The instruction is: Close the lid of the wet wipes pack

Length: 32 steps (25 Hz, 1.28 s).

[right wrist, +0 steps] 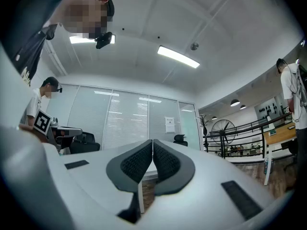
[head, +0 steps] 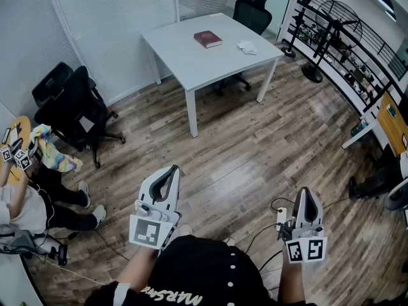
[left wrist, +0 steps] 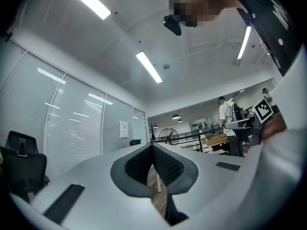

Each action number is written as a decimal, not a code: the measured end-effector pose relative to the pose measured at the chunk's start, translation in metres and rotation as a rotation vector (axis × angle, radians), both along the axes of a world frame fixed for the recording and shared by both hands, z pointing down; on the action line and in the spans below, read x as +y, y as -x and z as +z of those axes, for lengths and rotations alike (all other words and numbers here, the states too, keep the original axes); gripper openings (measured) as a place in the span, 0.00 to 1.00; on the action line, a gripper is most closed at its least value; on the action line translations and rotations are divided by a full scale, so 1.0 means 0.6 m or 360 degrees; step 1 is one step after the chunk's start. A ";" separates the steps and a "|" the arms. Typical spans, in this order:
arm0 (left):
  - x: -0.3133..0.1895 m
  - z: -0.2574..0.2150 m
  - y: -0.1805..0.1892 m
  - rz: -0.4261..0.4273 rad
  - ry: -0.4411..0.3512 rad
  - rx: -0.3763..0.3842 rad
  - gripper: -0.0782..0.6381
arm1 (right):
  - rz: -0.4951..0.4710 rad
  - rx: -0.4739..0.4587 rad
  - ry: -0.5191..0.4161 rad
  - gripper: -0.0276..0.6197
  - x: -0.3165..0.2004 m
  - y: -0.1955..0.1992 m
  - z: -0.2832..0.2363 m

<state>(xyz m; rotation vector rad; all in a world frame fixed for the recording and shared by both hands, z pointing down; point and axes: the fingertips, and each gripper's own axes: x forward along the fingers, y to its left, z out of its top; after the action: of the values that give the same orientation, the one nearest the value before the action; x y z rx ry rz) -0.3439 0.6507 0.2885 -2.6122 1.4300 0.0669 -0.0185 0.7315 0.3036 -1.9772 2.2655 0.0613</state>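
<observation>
A white table (head: 191,62) stands far ahead across the wooden floor. On it lie a dark red book (head: 208,39) and a small white crumpled-looking pack (head: 247,46); its lid is too small to make out. Both grippers are held low near my body, well short of the table. The left gripper (head: 172,169) is shut with nothing in it, and in the left gripper view its pads (left wrist: 165,164) meet at the left gripper's tip (left wrist: 152,145). The right gripper (head: 306,190) is also shut and empty, and the right gripper view shows its tips (right wrist: 152,141) touching.
Black office chairs (head: 76,107) stand at the left, another chair (head: 252,11) behind the table. A seated person (head: 25,203) with grippers is at the far left. A floor fan (head: 331,24) and railing line the right side. Cables and a power strip (head: 280,217) lie by my feet.
</observation>
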 end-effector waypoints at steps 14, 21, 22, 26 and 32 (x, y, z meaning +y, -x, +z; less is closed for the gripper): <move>-0.002 -0.006 0.009 0.0010 -0.0004 0.0009 0.12 | -0.0023 0.0015 0.0016 0.09 -0.007 0.020 0.000; -0.012 0.001 0.019 0.0035 0.0012 0.0030 0.12 | -0.0023 -0.0040 -0.0033 0.09 -0.009 0.038 -0.009; -0.014 0.002 0.021 0.0042 0.0015 0.0031 0.12 | -0.0018 -0.0034 -0.0026 0.09 -0.010 0.042 -0.008; -0.025 0.008 0.039 0.0074 0.0015 0.0032 0.12 | 0.0008 -0.0032 -0.0029 0.09 -0.016 0.065 -0.004; -0.049 0.013 0.081 0.0121 0.0032 0.0031 0.12 | 0.0143 -0.0015 -0.0052 0.46 -0.036 0.101 -0.008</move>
<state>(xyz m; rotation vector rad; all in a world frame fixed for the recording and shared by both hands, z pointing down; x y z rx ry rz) -0.3926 0.6216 0.2965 -2.6894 1.3439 0.0881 -0.0789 0.7098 0.2989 -2.0570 2.1554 0.0977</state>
